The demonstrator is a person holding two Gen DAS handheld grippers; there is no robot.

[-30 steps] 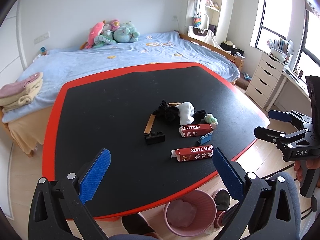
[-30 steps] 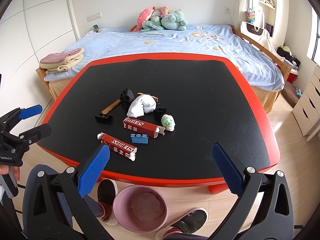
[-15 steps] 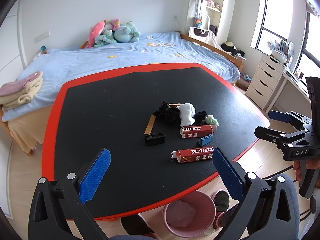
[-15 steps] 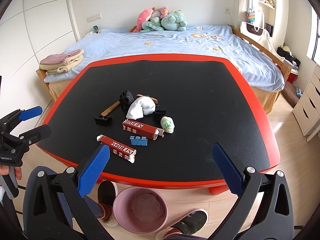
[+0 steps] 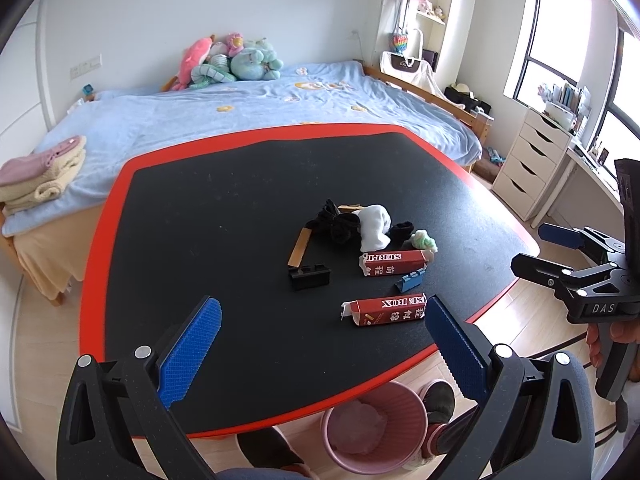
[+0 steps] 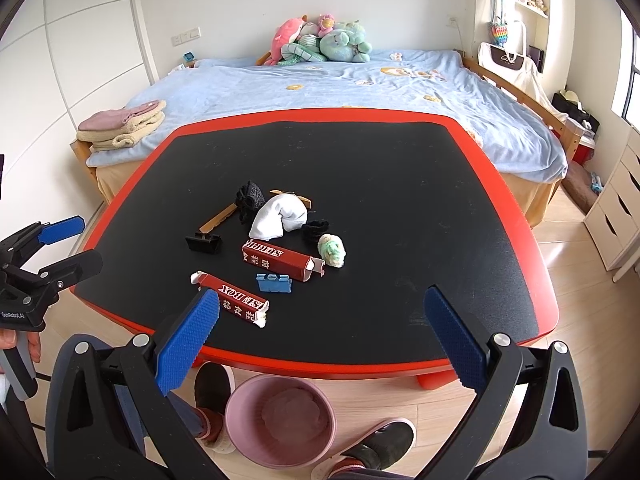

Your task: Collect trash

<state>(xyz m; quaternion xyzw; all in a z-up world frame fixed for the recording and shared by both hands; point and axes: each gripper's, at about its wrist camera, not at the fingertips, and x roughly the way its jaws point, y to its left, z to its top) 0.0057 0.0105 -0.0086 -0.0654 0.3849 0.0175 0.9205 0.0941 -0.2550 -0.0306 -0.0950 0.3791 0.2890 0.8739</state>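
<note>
Two red cartons lie on the black table (image 5: 208,216): the near one (image 5: 386,311) (image 6: 234,299) by the front edge, the far one (image 5: 396,262) (image 6: 280,259) behind it. A crumpled green-white wad (image 5: 425,240) (image 6: 332,250) lies beside the far carton. A pink bin (image 5: 374,426) (image 6: 280,420) stands on the floor below the front edge. My left gripper (image 5: 322,354) is open and empty above the table's near edge. My right gripper (image 6: 320,340) is open and empty over the front edge, above the bin.
A white sock (image 6: 278,216), black socks (image 5: 336,222), a wooden strip (image 5: 300,246), a black clip (image 5: 309,276) and a blue clip (image 6: 273,283) also lie mid-table. The person's feet (image 6: 386,442) flank the bin. A bed (image 6: 340,84) stands behind, drawers (image 5: 528,164) to the right.
Both grippers have drifted slightly; the table items sit a little farther off in both views. Both stay open and empty. Nothing on the table has moved.
</note>
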